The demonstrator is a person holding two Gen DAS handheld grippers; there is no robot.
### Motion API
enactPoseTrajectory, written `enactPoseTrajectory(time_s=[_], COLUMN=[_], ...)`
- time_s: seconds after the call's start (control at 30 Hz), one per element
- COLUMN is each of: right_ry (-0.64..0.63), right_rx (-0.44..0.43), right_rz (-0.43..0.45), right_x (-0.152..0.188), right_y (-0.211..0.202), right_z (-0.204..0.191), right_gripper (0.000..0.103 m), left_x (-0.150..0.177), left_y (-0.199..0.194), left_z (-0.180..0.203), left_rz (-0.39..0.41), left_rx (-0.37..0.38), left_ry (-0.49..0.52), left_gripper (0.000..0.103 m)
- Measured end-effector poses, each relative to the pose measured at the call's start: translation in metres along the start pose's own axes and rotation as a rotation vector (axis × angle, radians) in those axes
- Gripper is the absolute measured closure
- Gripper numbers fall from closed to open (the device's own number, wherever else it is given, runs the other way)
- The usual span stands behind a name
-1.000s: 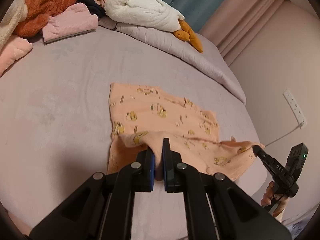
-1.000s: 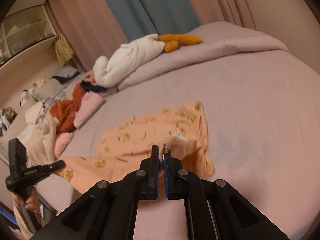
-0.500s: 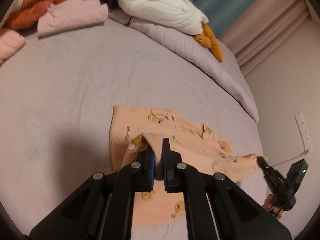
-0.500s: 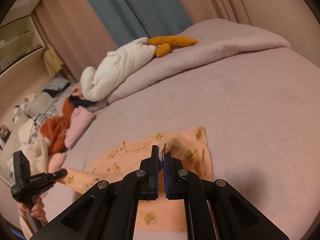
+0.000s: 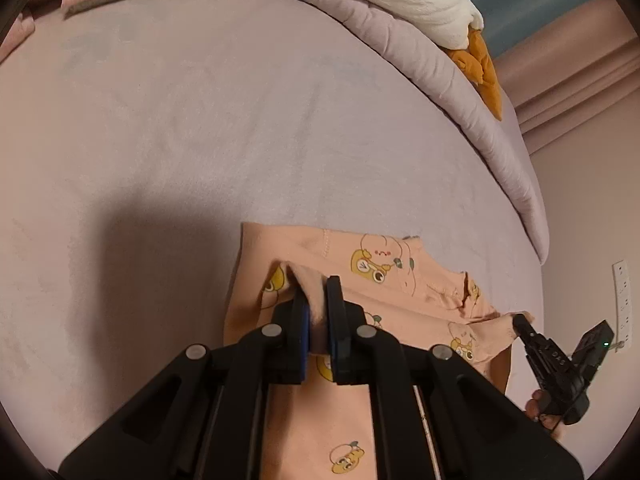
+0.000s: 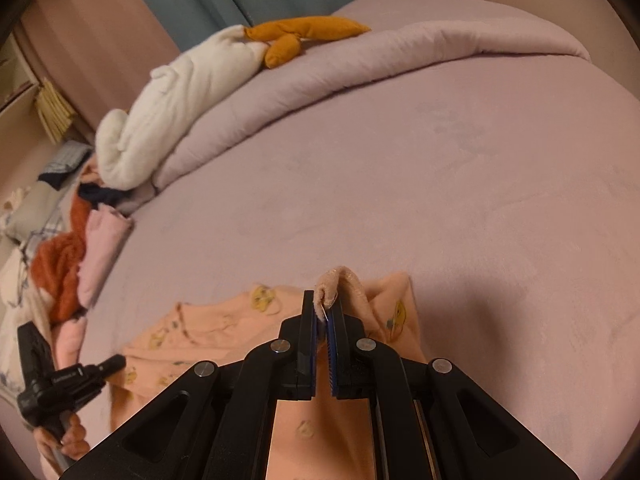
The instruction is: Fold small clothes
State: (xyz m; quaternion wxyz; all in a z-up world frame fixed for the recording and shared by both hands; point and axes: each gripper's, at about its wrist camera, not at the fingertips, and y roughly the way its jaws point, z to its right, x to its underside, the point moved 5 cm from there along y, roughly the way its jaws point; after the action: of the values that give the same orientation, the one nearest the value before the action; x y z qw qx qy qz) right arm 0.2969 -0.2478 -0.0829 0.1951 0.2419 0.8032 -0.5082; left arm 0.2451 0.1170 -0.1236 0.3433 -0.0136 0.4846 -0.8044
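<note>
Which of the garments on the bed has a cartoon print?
The peach garment pinched by the left gripper and right gripper. The pink folded garment and the rust-orange fuzzy one in the pile look plain.

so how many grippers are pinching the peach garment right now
2. The left gripper is shut on a bunched fold of the peach garment at its left edge; the right gripper is shut on a fold at the opposite side.

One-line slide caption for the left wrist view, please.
Left tool pinches a fold of the peach cartoon-print garment on the lilac bed, while the right tool grips its far edge.
</note>
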Motion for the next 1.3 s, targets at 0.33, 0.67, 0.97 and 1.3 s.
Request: enactPoseTrajectory(time_s=[0.33, 0.67, 0.97, 1.3], right_ry=[-0.006, -0.062, -0.188, -0.237], right_rx=[0.078, 0.082, 0.099, 0.115], right_rz=[-0.015, 0.077, -0.013, -0.049], right_x=[-0.007, -0.009, 0.027, 0.032], right_y=[0.014, -0.028, -0.014, 0.009], right_z=[0.008, 0.001, -0.024, -0.036], right_gripper=[0.085, 0.049, 0.049, 0.049], left_x=[-0.011, 0.022, 0.073, 0.054], left_y=[-0.028, -0.072, -0.028, 0.02], left_z=[-0.003, 0.038, 0.059, 0.05], left_rz=[0.13, 0.118, -0.039, -0.054], left_rx=[-0.095, 0.002, 0.0, -0.025], left_ry=[0.026, 0.204, 0.31, 0.26], left_gripper=[0.058, 0.06, 0.061, 0.062])
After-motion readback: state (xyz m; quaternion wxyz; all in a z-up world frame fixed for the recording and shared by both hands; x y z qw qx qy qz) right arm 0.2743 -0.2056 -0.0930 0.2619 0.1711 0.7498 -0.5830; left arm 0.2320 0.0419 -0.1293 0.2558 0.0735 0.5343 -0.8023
